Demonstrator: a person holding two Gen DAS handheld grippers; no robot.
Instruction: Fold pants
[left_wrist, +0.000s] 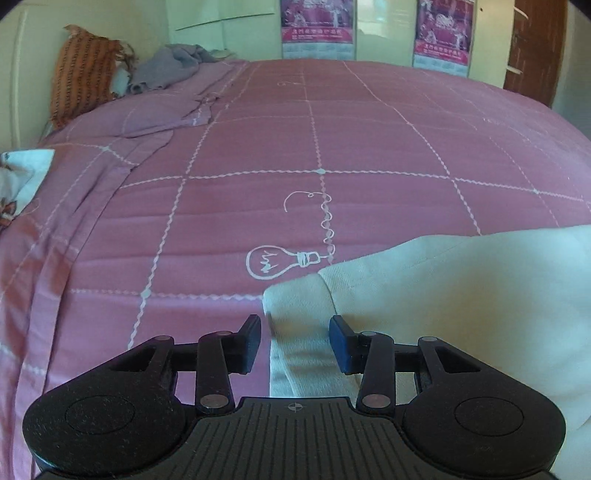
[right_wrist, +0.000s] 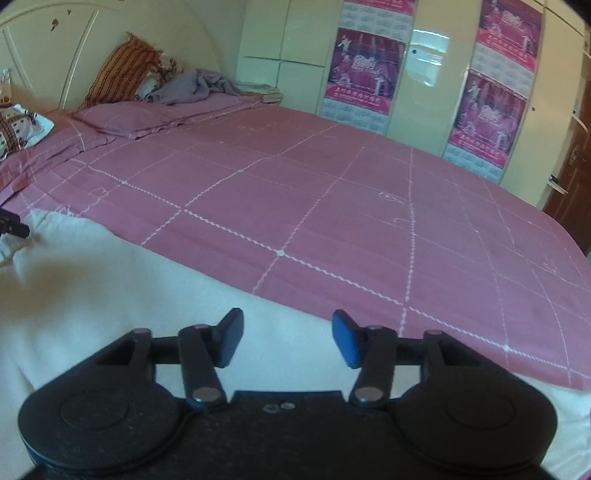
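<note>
Cream woven-cotton pants (left_wrist: 443, 295) on the pink grid-printed bedspread (left_wrist: 369, 129), lower edge of both views.
Left gripper (left_wrist: 295, 339) straddles the hem corner, jaws apart, not clamped; right gripper (right_wrist: 288, 338) likewise over cloth. Pinch both layers squarely (avoid the bedspread). Long axis runs roughly 3 to 9 o'clock.

Black left claw (left_wrist: 294, 341), black right claw (right_wrist: 287, 338), blue pads, silver rivets, ribbed base
</note>
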